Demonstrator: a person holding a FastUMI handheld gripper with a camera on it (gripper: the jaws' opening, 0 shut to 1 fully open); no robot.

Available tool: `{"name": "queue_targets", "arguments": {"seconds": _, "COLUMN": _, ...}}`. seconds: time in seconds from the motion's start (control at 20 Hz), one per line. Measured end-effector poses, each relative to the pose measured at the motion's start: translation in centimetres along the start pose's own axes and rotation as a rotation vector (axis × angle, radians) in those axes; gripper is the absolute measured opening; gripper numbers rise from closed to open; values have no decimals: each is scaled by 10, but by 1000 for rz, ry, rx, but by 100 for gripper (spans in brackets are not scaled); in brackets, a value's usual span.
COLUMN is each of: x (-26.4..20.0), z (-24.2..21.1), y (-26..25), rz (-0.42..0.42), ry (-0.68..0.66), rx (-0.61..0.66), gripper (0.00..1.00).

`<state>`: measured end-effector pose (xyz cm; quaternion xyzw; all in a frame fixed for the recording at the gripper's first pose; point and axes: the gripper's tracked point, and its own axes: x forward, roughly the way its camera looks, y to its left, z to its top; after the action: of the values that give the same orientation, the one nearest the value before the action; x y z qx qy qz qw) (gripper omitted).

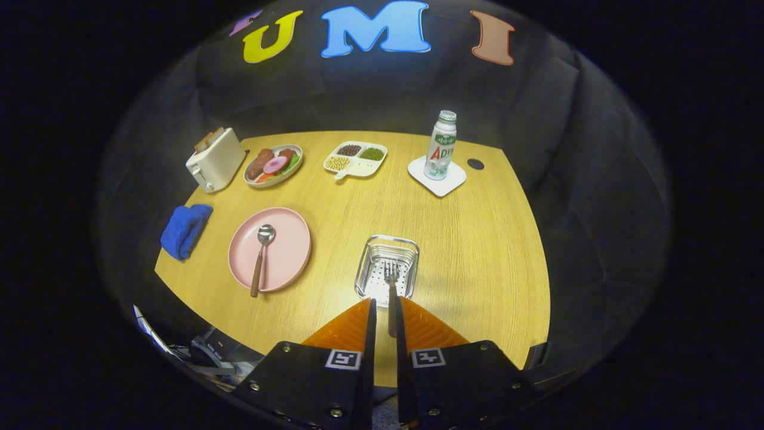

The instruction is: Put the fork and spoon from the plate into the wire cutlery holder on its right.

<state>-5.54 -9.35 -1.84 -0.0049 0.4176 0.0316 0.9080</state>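
I see a white toaster [215, 159] with bread in its slots at the table's [477, 251] far left corner — a plate of food [273, 165] just beside it. A divided dish of beans [356, 158] sits mid far edge. A bottle [441, 145] stands on a white coaster [437, 175] far right — a blue cloth [185, 230] lies at the left edge.

spoon [261, 254] on plate [292, 239], holder [387, 266] right (fork [391, 286] above)

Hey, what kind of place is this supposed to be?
Probably a mock breakfast table in a cloth-walled booth: a toaster with bread, a plate of food, and a pink plate with a spoon. The tool holds a fork over the wire holder.
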Motion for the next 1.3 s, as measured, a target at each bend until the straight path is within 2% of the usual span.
{"name": "queue_targets", "arguments": {"seconds": 0.25, "x": -13, "z": 25, "y": 54, "rz": 104, "ry": -209, "rx": 27, "gripper": 17}}
{"name": "queue_targets", "arguments": {"seconds": 0.35, "x": -10, "z": 26, "y": 62, "rz": 87, "ry": -273, "rx": 21, "gripper": 16}}
{"name": "queue_targets", "arguments": {"seconds": 0.65, "x": 3, "z": 24, "y": 118, "rz": 110, "ry": -439, "rx": 37, "gripper": 17}}
{"name": "queue_targets", "arguments": {"seconds": 0.85, "x": 21, "z": 17, "y": 157, "rz": 103, "ry": -493, "rx": -7, "gripper": 18}}
{"name": "queue_targets", "arguments": {"seconds": 1.05, "x": 49, "z": 2, "y": 184, "rz": 103, "ry": -496, "rx": -13, "gripper": 18}}
{"name": "queue_targets", "arguments": {"seconds": 1.2, "x": 79, "z": -16, "y": 190, "rz": 64, "ry": -485, "rx": -37, "gripper": 18}}
{"name": "queue_targets", "arguments": {"seconds": 1.3, "x": 94, "z": -28, "y": 200, "rz": 75, "ry": -461, "rx": -40, "gripper": 18}}
